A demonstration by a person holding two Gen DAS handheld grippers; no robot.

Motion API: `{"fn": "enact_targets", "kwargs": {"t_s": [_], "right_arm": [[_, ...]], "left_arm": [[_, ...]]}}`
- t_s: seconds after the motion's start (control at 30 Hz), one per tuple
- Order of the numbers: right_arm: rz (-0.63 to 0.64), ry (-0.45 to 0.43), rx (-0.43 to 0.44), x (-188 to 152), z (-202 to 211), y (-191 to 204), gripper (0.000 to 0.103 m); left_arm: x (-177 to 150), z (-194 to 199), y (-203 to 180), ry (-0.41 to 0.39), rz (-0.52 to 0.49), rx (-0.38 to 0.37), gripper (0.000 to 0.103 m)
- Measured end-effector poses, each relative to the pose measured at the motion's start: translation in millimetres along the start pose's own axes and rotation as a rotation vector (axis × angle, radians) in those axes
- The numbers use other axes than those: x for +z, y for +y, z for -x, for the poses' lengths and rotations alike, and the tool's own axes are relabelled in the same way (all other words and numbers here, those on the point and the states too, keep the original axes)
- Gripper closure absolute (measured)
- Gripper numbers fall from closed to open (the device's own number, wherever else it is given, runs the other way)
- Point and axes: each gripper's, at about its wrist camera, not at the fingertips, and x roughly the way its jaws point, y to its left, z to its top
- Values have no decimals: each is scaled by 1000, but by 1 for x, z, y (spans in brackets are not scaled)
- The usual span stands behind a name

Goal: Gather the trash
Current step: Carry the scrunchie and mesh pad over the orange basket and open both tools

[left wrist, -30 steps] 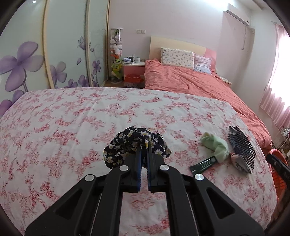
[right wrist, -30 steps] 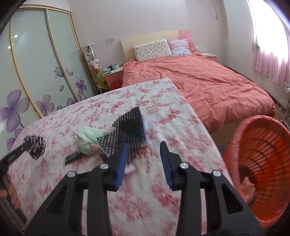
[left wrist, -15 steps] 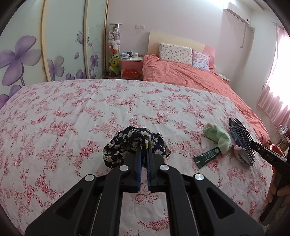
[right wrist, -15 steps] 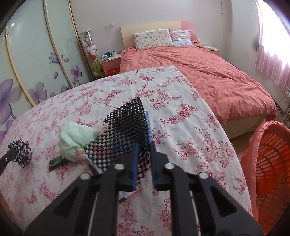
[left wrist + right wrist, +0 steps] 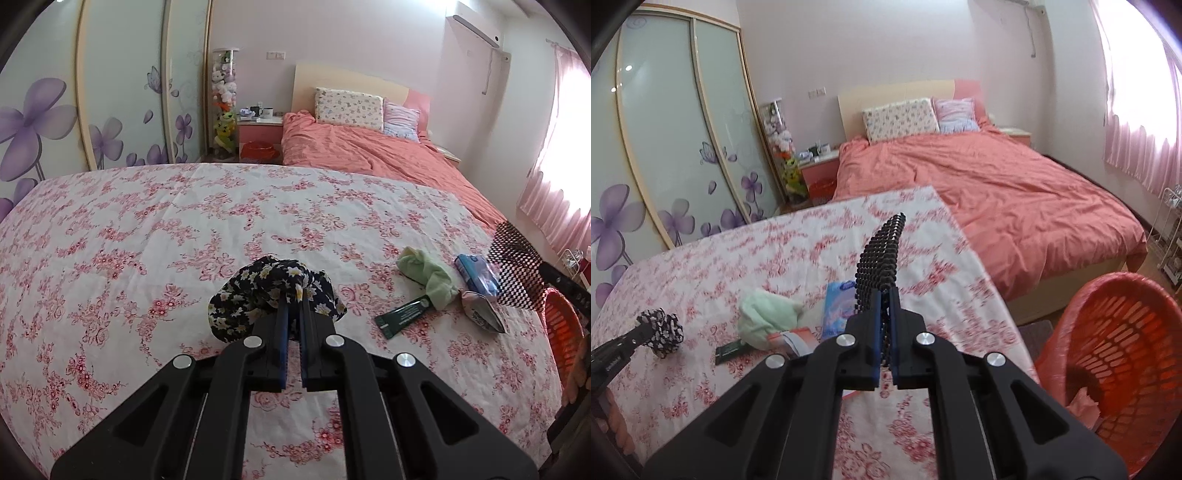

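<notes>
Right wrist: right gripper (image 5: pixel 883 317) clenched on floppy black mesh (image 5: pixel 881 254), light; left gripper (image 5: pixel 290 314) pinches soft floral cloth (image 5: pixel 271 291).

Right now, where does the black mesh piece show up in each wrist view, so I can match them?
Left wrist view: the black mesh piece is at the far right edge, lifted above the floral cloth.
Right wrist view: it is at centre, sticking up edge-on from the shut right gripper.
Shared landmark: the green cloth lying on the floral cloth.
</notes>
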Motion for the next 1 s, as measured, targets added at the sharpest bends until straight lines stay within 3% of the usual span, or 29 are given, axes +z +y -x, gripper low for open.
{"fn": "enact_targets", "kwargs": {"t_s": [0.57,1.0], "right_arm": [[-18,-103,-74,-7,68,-41,98],[-65,-151,-181,-24,113,-87,98]], "left_arm": [[2,20,-55,-33,-91,-80,99],[-4,33,-143,-41,-195,-253,99]]}}
